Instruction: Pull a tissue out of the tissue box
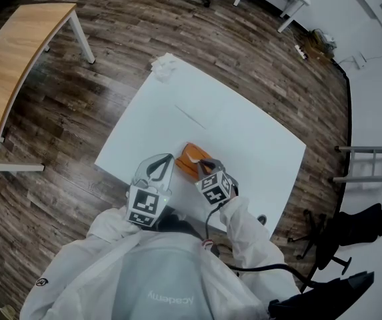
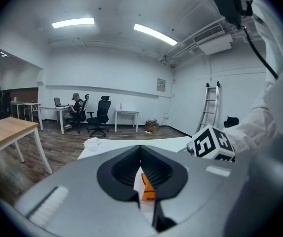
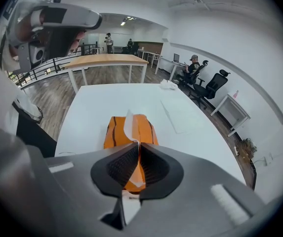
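An orange tissue box point(image 1: 192, 157) lies on the white table point(image 1: 244, 132) near its front edge. In the right gripper view a white tissue point(image 3: 128, 125) stands up out of the box point(image 3: 143, 127), and my right gripper point(image 3: 137, 144) is shut on it, the pads pinching the sheet just above the box top. In the head view that gripper point(image 1: 204, 163) points steeply down over the box. My left gripper point(image 1: 169, 157) hangs just left of the box, shut, with nothing between its jaws. Through the gap in its jaws point(image 2: 141, 148) a corner of the box point(image 2: 148, 189) shows.
A crumpled tissue point(image 1: 164, 65) lies at the table's far corner. A flat clear sheet point(image 3: 178, 115) rests mid-table. A wooden table point(image 1: 11, 65) stands to the left, and a ladder point(image 1: 371, 165) and a dark chair point(image 1: 337, 239) to the right.
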A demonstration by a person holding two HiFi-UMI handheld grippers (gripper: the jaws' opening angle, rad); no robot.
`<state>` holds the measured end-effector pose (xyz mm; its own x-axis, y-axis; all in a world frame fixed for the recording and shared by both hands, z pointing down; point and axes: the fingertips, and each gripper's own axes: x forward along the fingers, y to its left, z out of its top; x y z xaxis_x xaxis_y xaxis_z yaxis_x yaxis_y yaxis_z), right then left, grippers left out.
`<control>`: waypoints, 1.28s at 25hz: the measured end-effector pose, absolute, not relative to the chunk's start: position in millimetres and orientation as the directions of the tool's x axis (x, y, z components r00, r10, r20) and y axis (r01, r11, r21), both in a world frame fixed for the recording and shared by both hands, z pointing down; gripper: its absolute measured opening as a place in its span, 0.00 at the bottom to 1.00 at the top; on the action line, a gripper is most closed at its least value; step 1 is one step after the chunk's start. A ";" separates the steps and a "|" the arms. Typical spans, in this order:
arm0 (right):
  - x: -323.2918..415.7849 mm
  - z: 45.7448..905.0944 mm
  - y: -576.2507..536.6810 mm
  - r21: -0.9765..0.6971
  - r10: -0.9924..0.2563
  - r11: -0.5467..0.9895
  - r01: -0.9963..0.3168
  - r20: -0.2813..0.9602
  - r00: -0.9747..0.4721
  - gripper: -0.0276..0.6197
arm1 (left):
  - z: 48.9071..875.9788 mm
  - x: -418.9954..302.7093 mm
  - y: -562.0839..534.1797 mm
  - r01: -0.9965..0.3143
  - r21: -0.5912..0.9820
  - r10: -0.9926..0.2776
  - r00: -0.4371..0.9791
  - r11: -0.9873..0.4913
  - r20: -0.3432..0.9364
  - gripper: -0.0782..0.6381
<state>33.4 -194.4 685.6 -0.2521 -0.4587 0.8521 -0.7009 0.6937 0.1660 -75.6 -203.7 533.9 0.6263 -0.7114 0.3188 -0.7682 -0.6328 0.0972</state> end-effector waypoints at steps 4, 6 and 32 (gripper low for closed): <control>32.6 681.9 -192.6 0.166 -0.467 0.694 -0.700 0.844 -0.262 0.07 | 533.3 -72.2 -202.0 -0.766 0.099 -0.709 0.629 -0.636 0.319 0.11; 31.5 679.9 -192.2 0.166 -0.469 0.697 -0.698 0.842 -0.268 0.07 | 532.8 -71.4 -201.9 -0.765 0.098 -0.708 0.630 -0.637 0.319 0.11; 32.8 670.6 -191.8 0.168 -0.486 0.683 -0.711 0.831 -0.270 0.05 | 535.4 -66.9 -208.1 -0.754 0.106 -0.693 0.641 -0.648 0.329 0.11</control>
<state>32.8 -191.8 670.6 -0.2704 -0.4857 0.8312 -0.7112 0.6828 0.1677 -66.9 -208.1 535.4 0.6413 -0.6932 0.3289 -0.7545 -0.6478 0.1059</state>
